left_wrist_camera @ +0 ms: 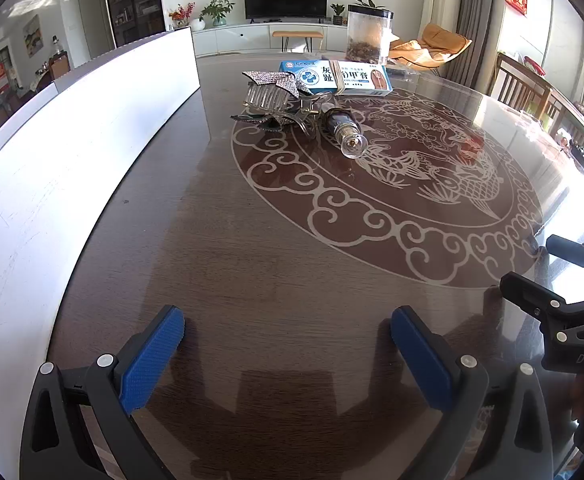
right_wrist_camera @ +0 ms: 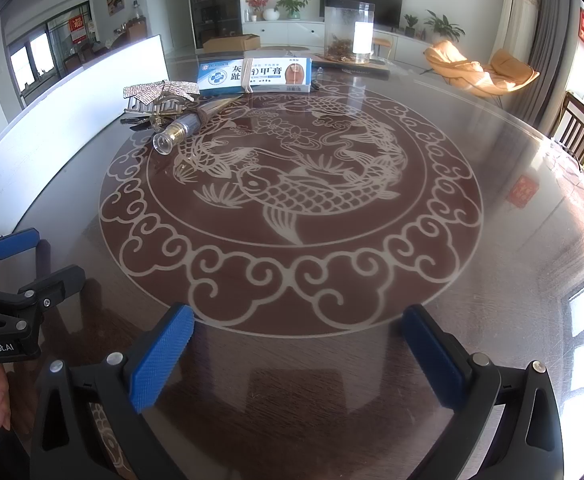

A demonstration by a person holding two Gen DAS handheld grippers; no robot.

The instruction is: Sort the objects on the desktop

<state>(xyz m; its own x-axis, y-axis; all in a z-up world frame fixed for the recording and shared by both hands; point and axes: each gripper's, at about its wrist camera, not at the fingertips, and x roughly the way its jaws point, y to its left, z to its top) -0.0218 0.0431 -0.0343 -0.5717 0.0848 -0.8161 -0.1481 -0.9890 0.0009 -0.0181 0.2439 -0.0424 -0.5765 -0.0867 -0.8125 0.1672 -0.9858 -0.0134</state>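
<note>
One blue box (left_wrist_camera: pixel 334 77); one hair clip (left_wrist_camera: pixel 274 94); one small bottle (left_wrist_camera: pixel 344 132); one clear jar (left_wrist_camera: pixel 368 34).

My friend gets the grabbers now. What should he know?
Left gripper: open, holding nothing, low over the near side of the table.
Right gripper: open, holding nothing, beside the left one.
Things: all bunched at the far side of the table, near the white board. A sparkly hair clip, a small bottle with a clear cap lying on its side, and a blue and white medicine box behind them. A clear jar stands further back.
Done: nothing looks sorted yet.
Left: pick up each thing and sort it.
</note>
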